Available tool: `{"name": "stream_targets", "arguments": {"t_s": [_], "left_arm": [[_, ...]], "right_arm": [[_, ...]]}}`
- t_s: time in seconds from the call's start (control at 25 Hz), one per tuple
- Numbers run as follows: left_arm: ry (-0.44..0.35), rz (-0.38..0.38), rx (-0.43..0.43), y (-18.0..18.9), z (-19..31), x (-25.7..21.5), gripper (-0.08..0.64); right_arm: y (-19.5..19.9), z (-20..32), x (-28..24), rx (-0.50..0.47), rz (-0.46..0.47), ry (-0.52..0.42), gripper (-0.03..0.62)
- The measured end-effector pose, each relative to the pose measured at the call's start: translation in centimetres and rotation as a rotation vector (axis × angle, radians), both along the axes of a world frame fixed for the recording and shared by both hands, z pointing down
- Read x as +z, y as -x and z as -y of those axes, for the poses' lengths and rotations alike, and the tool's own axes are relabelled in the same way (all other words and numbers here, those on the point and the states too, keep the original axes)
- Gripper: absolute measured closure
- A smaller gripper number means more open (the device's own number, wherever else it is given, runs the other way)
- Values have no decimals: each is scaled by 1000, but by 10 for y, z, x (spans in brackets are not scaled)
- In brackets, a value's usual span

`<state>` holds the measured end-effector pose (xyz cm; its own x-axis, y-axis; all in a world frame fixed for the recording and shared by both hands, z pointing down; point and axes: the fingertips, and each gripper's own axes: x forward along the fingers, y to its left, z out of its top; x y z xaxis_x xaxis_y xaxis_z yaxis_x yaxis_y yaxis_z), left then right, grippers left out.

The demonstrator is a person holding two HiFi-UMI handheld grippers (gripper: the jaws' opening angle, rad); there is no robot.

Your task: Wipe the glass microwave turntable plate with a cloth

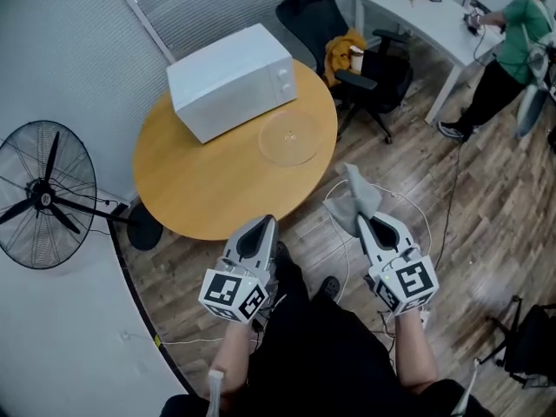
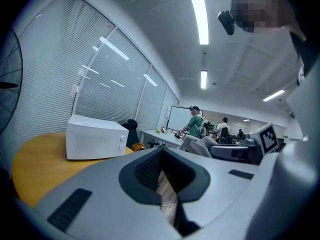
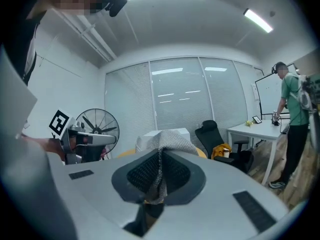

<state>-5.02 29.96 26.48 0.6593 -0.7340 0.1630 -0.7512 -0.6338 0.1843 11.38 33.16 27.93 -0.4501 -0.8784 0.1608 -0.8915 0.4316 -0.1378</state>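
Nearest, the left gripper (image 1: 258, 229) is held over the wooden floor with its jaws closed together and nothing between them. Beside it, the right gripper (image 1: 368, 221) is clamped on a grey cloth (image 1: 357, 198), which stands up from the jaw tips and is well clear of the table. Beyond both grippers stands a round wooden table (image 1: 182, 211). The glass plate (image 1: 290, 137) lies flat on its right part, near the edge. It sits just beside the front right corner of a white microwave (image 1: 230, 89), and neither gripper touches it. A standing fan (image 1: 39, 194) is left of the table. Farther off are a black office chair (image 1: 334, 24), a white desk (image 1: 408, 16) and a person (image 1: 512, 50) standing at it.
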Motion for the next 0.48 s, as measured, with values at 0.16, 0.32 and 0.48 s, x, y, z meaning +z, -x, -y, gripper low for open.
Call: {"name": "stream_targets", "arguments": {"t_s": [0.16,0.32,0.48], "left_arm": [[8,8,-8,7,15,5,566],[13,18,-2,9,39,9,566],[15,1,24,4,75,9,566]], "right_arm": [[1,13,9,1,-4,29,569],[2,34,9,10,-15,38,568],[1,68,6,25,-27,47,568]]}}
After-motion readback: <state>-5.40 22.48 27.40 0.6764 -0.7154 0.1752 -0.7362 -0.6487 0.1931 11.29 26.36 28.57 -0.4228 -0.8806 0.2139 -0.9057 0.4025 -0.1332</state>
